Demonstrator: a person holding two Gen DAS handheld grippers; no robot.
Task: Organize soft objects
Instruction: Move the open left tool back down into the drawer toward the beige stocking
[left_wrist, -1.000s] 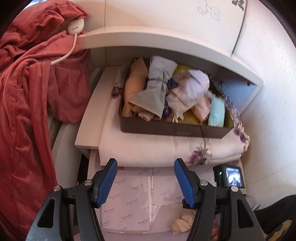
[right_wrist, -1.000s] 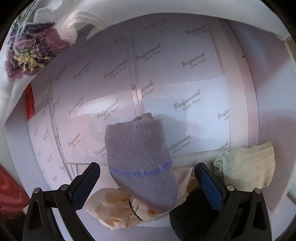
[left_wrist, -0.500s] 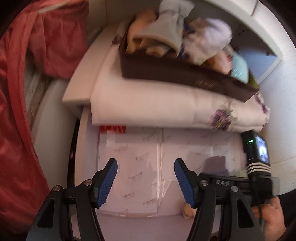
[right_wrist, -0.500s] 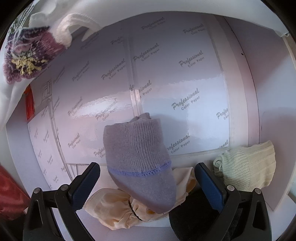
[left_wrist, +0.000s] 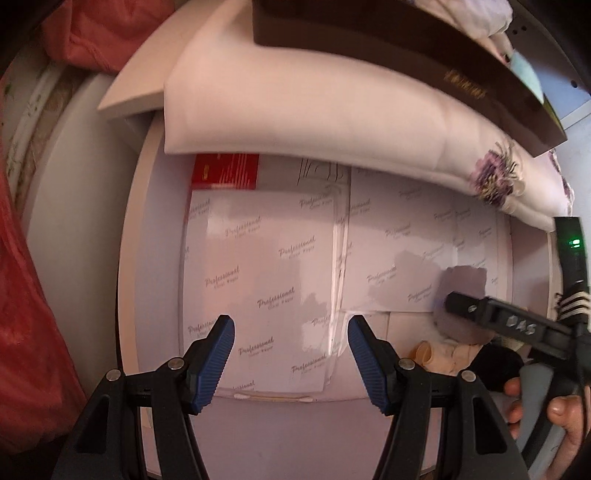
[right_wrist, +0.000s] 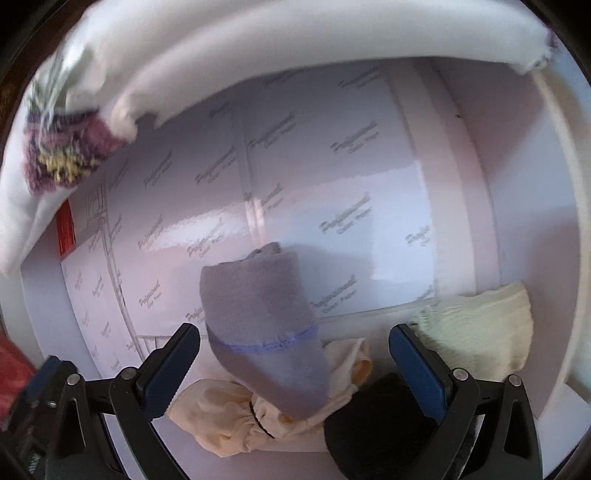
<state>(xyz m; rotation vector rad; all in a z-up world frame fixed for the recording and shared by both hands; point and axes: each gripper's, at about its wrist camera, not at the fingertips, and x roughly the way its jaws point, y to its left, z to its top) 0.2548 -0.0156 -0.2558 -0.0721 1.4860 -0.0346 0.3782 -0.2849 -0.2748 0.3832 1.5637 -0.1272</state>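
The grey-lilac ribbed sock (right_wrist: 264, 332) with a thin blue stitched band lies between the spread jaws of the right gripper (right_wrist: 293, 350), which touch nothing; its cuff end points away from the camera and its rounded toe lies on the pile. It rests partly on a crumpled cream fabric piece (right_wrist: 221, 421) gathered by a dark elastic, with a black soft item (right_wrist: 373, 417) just beside it on the right. A pale green-cream ribbed knit piece (right_wrist: 480, 332) sits farther right, apart from the sock, close to the desk's raised side wall (right_wrist: 554, 258).

All of these lie at the near edge of glossy white sheets (right_wrist: 332, 184) printed with repeated grey script, laid flat with a seam between 2 of them. A red packet (left_wrist: 225, 171) peeks out at the far edge of the sheets, under a thick folded white cloth (left_wrist: 295, 107) with a purple embroidered flower at 1 corner. A dark brown box (left_wrist: 406, 55) sits on that cloth, its rim straight and stiff.

The left gripper (left_wrist: 291, 354) hangs with its blue ribbed pads (left_wrist: 218, 362) apart and nothing between them, above bare sheet; open room lies ahead of it up to the cloth's overhanging fold. A thin white stick (left_wrist: 273, 398) lies at the sheets' near edge. Red velvety fabric (left_wrist: 33, 295) drapes along the left. A hand (left_wrist: 554, 410) grips the right tool's handle.
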